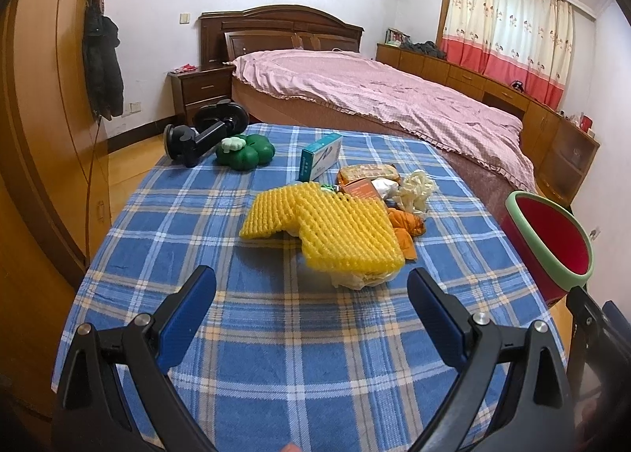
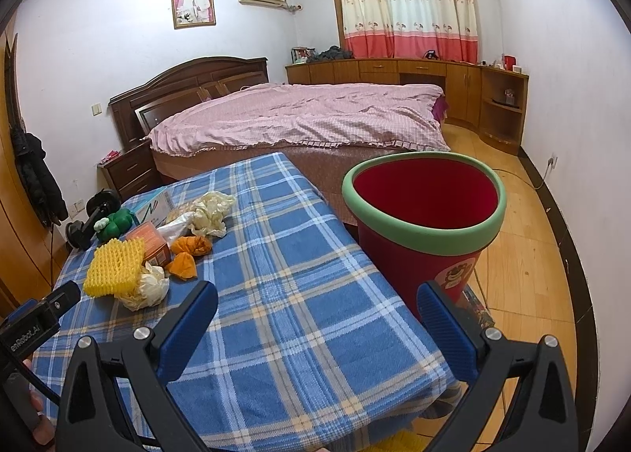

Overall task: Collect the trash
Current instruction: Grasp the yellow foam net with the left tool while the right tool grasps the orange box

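Observation:
A pile of trash lies mid-table on the blue plaid cloth [image 1: 276, 337]: yellow foam net [image 1: 323, 227], crumpled paper [image 1: 355, 278] under it, orange peel [image 1: 406, 229], a cream wad [image 1: 418, 188], an orange carton [image 1: 359, 190] and a snack packet [image 1: 368, 172]. My left gripper [image 1: 311, 278] is open just short of the foam net, holding nothing. My right gripper [image 2: 317, 294] is open over the table's right edge. Its right finger overlaps the base of a red bin [image 2: 394, 255] with a green rim, which is empty. The foam net [image 2: 116, 268] and peel [image 2: 185, 259] also show in the right wrist view.
At the table's far left lie a teal box [image 1: 321, 156], a green toy [image 1: 244, 150] and a black phone holder [image 1: 205, 132]. A bed with a pink cover [image 1: 374, 97] stands beyond the table. There is a wooden wardrobe [image 1: 35, 136] on the left and wooden floor [image 2: 524, 255] on the right.

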Demonstrator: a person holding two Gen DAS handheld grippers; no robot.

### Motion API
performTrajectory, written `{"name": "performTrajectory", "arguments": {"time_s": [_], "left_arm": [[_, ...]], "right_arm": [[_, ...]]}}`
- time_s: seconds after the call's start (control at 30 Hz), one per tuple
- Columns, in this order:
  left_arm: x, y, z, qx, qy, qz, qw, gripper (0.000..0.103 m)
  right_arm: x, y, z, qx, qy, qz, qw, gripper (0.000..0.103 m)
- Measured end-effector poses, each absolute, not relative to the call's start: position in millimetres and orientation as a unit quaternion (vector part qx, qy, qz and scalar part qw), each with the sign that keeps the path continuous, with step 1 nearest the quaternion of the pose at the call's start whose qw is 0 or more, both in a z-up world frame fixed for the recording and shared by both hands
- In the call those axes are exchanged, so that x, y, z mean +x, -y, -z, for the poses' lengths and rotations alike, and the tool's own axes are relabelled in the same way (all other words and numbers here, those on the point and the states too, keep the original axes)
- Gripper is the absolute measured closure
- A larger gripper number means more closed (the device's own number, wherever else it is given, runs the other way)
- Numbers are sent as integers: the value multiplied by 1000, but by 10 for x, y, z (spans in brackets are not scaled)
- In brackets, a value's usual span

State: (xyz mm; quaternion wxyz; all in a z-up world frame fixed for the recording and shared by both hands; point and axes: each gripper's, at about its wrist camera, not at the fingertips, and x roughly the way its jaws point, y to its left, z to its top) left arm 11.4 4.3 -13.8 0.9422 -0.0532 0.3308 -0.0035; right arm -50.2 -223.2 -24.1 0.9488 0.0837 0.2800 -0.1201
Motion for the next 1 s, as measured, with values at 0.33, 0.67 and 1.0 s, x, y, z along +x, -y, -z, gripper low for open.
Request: {"name": "performTrajectory", "arguments": {"time_s": [0.33, 0.67, 1.0], "left_arm": [[505, -34, 203, -40, -353, 22, 934, 14], [882, -95, 448, -68, -397, 39, 914, 37], [869, -107, 440, -112, -399, 101, 904, 90]], "right_arm": [[-374, 2331, 268, 87, -293, 123, 944, 0], [-207, 2338, 320, 81, -322, 111, 937, 0], [-54, 2322, 313, 75, -336, 95, 934, 0]]}}
